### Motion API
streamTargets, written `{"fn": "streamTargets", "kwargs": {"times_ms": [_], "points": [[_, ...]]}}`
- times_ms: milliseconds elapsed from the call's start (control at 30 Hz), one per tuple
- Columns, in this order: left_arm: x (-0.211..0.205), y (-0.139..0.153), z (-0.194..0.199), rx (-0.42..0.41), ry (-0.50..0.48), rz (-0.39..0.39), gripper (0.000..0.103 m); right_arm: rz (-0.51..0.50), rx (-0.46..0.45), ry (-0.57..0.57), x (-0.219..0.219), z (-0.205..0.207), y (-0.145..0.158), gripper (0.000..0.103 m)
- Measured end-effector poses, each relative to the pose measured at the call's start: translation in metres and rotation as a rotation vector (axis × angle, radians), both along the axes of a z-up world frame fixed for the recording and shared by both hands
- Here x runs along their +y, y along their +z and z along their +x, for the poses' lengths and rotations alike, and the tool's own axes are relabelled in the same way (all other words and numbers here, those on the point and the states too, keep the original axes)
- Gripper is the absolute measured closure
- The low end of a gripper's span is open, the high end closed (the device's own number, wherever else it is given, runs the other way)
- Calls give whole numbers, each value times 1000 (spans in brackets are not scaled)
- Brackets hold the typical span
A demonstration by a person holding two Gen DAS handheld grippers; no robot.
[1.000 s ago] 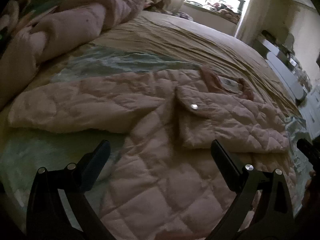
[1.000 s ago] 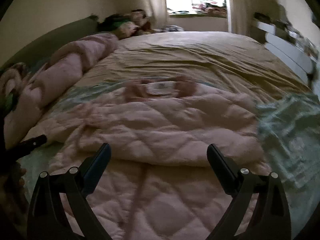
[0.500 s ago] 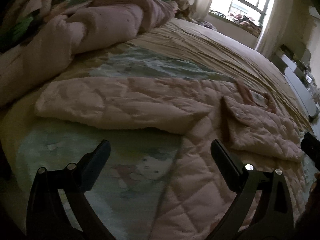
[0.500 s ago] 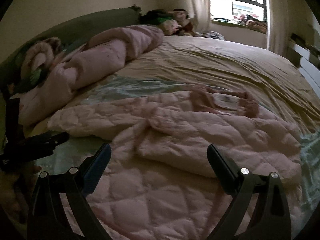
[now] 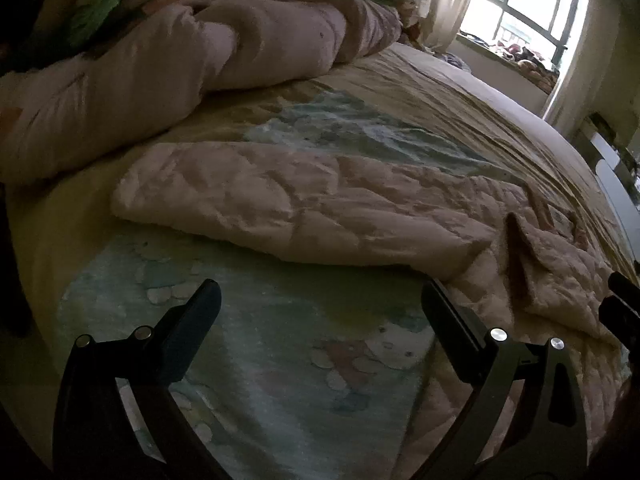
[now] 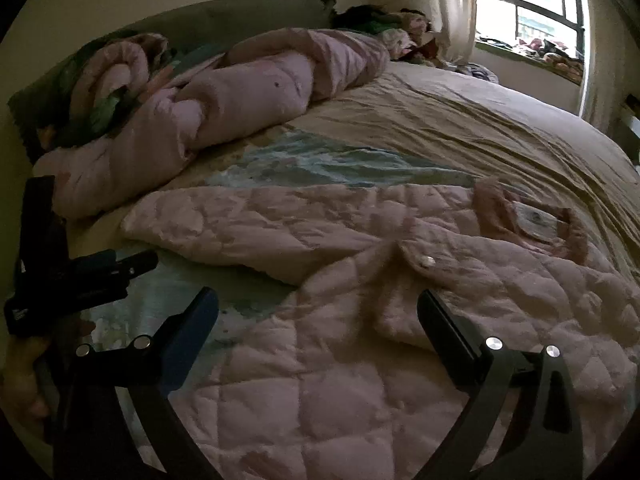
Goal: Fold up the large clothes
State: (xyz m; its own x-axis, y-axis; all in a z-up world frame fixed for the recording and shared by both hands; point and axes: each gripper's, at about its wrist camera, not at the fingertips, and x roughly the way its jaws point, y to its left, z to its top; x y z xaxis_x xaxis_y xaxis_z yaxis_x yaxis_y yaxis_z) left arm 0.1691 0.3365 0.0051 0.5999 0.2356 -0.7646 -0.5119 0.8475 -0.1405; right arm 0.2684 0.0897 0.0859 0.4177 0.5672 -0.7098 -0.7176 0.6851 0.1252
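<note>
So far we see one sleeve folded over quilted jacket point(image 6: 360, 360); other sleeve point(image 5: 280, 208) still spread. Left gripper point(image 5: 320, 300), right gripper point(image 6: 318, 304) both released, empty.

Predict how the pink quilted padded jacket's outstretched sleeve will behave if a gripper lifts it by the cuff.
The pink quilted padded jacket's outstretched sleeve looks puffy and creased, so it probably droops rather than staying straight. Its padding suggests it is light for its bulk. It may spring back slightly after folding.
</note>
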Motion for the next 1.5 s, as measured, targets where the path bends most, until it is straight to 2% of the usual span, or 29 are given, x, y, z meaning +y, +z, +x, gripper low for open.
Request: {"fn": "streamTargets", "kwargs": {"times_ms": [367,667,867,1100,1133,1167,1200,1233,1300,1333,1367,1500], "points": [[32,-17,-3,14,47,-30,9,-16,18,72,48,-4,-11,4],[75,-40,-5,19,127,-79,9,-46,31,109,79,-6,-25,4],[114,-64,-1,21,182,-160,9,-71,44,106,87,-4,-38,4],[172,-83,-2,-90,296,-313,9,-94,50,77,76,0,-45,4],[179,-85,-2,-104,311,-331,13,-96,49,72,74,0,-45,4],[185,-85,-2,-119,332,-344,27,-98,46,62,69,1,-45,4],[190,-84,-2,-132,352,-348,37,-98,44,53,65,3,-45,4],[194,-83,0,-128,367,-339,54,-99,44,42,60,4,-45,4],[193,-77,5,-112,374,-301,69,-93,49,26,51,7,-44,4],[192,-71,5,-122,370,-277,81,-90,51,19,48,8,-43,4],[191,-62,5,-139,364,-254,86,-88,51,11,41,8,-42,4],[172,-9,1,-233,306,-184,91,-68,53,-24,12,11,-37,4]]}}
